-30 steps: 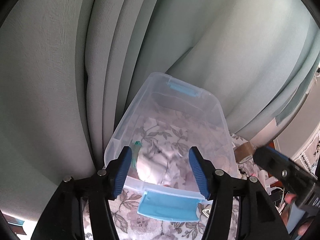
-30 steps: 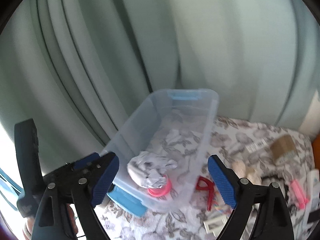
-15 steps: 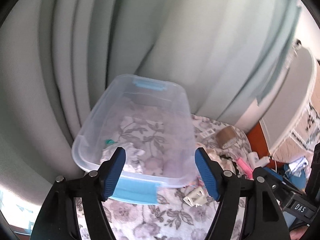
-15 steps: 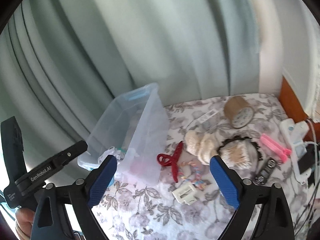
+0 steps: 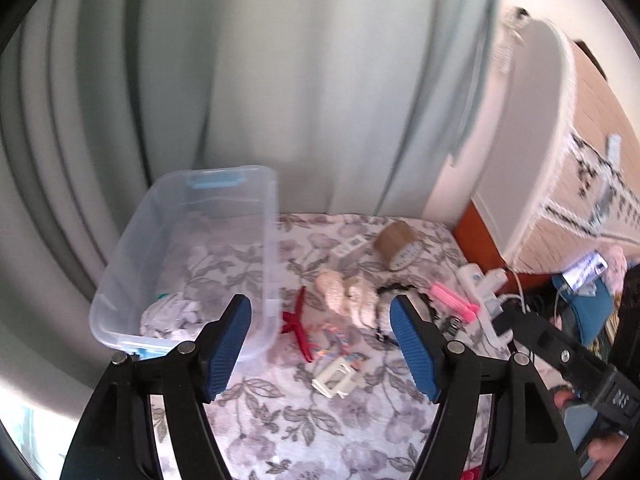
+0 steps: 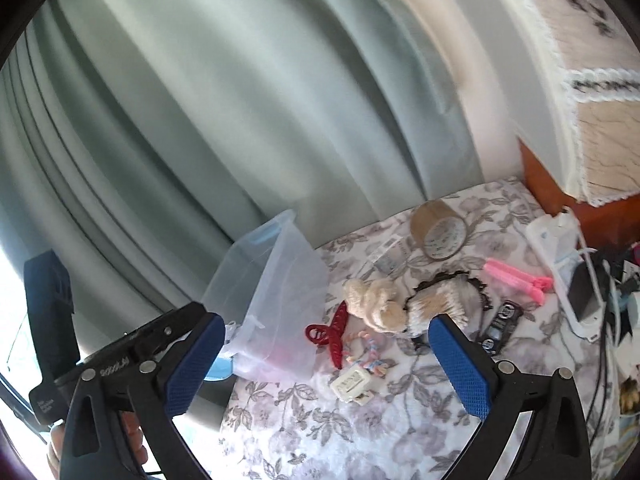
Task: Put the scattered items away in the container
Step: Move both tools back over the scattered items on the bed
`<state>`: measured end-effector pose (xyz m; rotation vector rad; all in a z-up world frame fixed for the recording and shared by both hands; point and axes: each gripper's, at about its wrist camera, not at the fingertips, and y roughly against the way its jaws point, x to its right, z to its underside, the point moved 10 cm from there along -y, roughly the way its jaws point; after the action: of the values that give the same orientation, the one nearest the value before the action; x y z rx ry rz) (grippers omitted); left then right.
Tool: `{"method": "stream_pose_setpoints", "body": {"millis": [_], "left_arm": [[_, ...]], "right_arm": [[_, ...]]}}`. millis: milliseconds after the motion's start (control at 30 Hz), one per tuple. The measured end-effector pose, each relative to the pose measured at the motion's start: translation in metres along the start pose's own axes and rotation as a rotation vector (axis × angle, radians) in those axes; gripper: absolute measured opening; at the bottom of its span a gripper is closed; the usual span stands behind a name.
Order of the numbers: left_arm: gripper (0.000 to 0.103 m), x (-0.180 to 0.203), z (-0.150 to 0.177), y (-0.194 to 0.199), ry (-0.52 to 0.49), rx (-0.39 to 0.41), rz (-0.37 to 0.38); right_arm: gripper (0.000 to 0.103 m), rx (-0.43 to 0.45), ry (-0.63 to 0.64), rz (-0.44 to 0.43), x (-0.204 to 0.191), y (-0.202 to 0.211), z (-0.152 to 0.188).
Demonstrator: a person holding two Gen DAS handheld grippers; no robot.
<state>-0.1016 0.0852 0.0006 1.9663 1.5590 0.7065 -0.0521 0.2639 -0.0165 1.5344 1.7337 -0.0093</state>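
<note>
Both grippers have swung away from the bin (image 5: 192,256), now left of the jaws. Left gripper (image 5: 320,344) open, empty; right gripper (image 6: 328,364) opening wider, empty. Ahead: red clip (image 6: 330,330), white clip (image 6: 352,386), still unpicked.

Clear bin (image 5: 192,240), blue latches, upright, holds crumpled cloth (image 5: 168,314). Just right of bin: red claw clip (image 5: 298,326), cream scrunchie (image 5: 348,294), white clip (image 5: 334,376).
</note>
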Motion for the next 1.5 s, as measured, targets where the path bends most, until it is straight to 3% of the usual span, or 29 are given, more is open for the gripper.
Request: {"method": "stream_pose_setpoints", "body": {"millis": [200, 333, 533, 867, 1067, 1300, 1500], "left_arm": [[0.073, 0.020, 0.020, -0.011, -0.037, -0.061, -0.003], [0.073, 0.031, 0.029, -0.017, -0.055, -0.082, 0.006], [0.073, 0.039, 0.049, -0.035, -0.070, -0.120, -0.007], [0.073, 0.034, 0.099, -0.079, -0.051, -0.236, -0.026], [0.073, 0.021, 0.120, -0.102, -0.013, -0.309, -0.026], [0.073, 0.021, 0.141, -0.133, -0.044, -0.383, -0.006], [0.073, 0.020, 0.149, -0.160, -0.085, -0.417, 0.003]], "right_arm": [[0.103, 0.045, -0.122, -0.080, 0.025, 0.020, 0.002], [0.103, 0.049, -0.165, -0.043, 0.047, 0.022, 0.004], [0.103, 0.035, -0.082, 0.040, 0.060, 0.016, 0.018], [0.103, -0.134, 0.008, 0.165, 0.083, -0.023, 0.064], [0.103, -0.264, -0.045, 0.184, 0.098, -0.049, 0.094], [0.103, -0.341, -0.042, 0.223, 0.105, -0.070, 0.117], [0.088, -0.393, -0.071, 0.265, 0.120, -0.083, 0.128]]}}
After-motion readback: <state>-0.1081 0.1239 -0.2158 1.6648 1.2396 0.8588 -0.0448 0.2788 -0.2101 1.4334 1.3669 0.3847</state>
